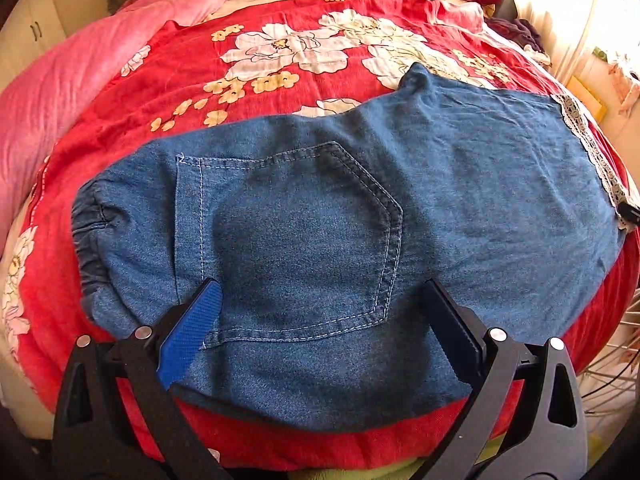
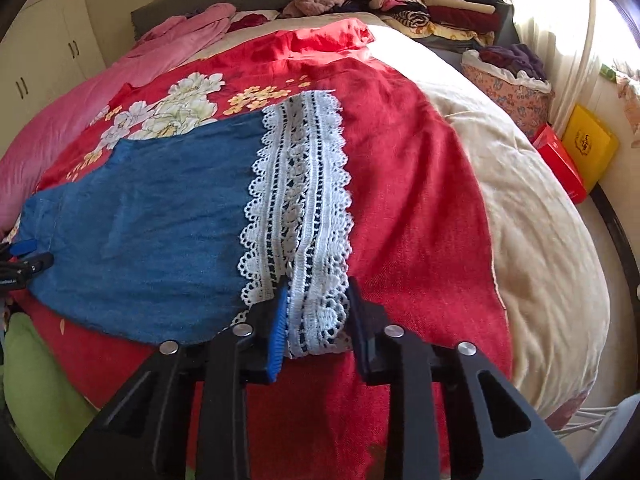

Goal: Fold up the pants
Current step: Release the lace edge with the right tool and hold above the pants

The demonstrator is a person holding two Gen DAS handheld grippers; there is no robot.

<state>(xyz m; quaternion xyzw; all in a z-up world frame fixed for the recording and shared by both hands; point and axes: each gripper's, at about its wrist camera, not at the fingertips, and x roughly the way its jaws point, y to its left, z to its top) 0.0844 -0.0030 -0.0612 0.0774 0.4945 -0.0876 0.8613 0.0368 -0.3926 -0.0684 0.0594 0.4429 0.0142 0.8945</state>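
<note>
Blue denim pants [image 1: 320, 220] lie flat on a red floral bed cover [image 1: 280, 24], back pocket [image 1: 304, 240] up and elastic waistband [image 1: 86, 232] at the left. A white lace hem [image 2: 300, 184] ends the leg at the right. My left gripper [image 1: 320, 286] is open wide, its fingers set down on the denim either side of the pocket's near part. My right gripper [image 2: 318, 284] has closed on the near end of the lace hem, which bunches between its pads. The left gripper also shows at the left edge [image 2: 28, 260] of the right wrist view.
A pink blanket [image 1: 80, 68] lies along the left of the bed. Stacks of folded clothes [image 2: 432, 4] and a floral basket of clothes [image 2: 508, 80] sit at the back right. Yellow [image 2: 590, 144] and red [image 2: 560, 160] boxes stand by the wall. Green fabric [image 2: 40, 380] lies at the near edge.
</note>
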